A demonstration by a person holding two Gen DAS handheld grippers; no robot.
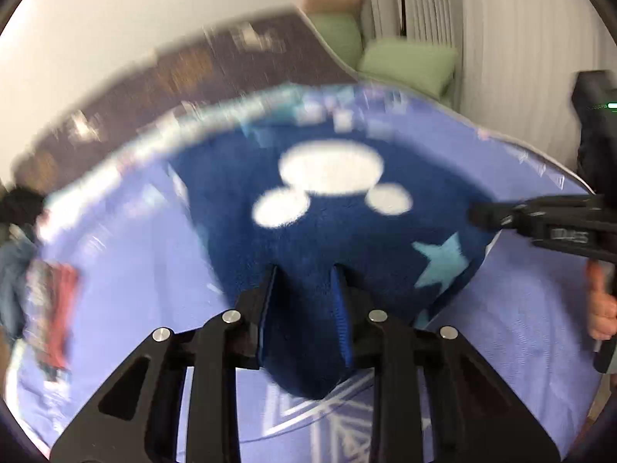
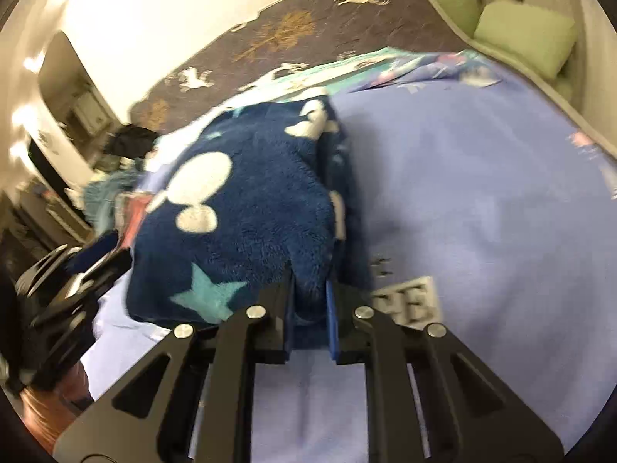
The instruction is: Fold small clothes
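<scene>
A dark blue fleece garment (image 1: 331, 231) with white mouse-head shapes and a light blue star lies on a lilac blanket (image 1: 135, 289). My left gripper (image 1: 304, 289) is shut on a thick bunch of its near edge, which bulges down between the blue pads. In the same view my right gripper (image 1: 486, 216) reaches in from the right and touches the garment's right edge. In the right wrist view the garment (image 2: 239, 208) fills the middle left, and my right gripper (image 2: 310, 301) is shut on its near corner. The left gripper (image 2: 92, 266) shows at the far left, blurred.
A dark bedspread (image 2: 293, 34) with deer and tree prints lies beyond the blanket. Green cushions (image 1: 408, 61) sit by pale curtains at the back right. Reddish and teal clothes (image 1: 54, 308) lie at the blanket's left edge. A hand (image 1: 601, 308) holds the right gripper's handle.
</scene>
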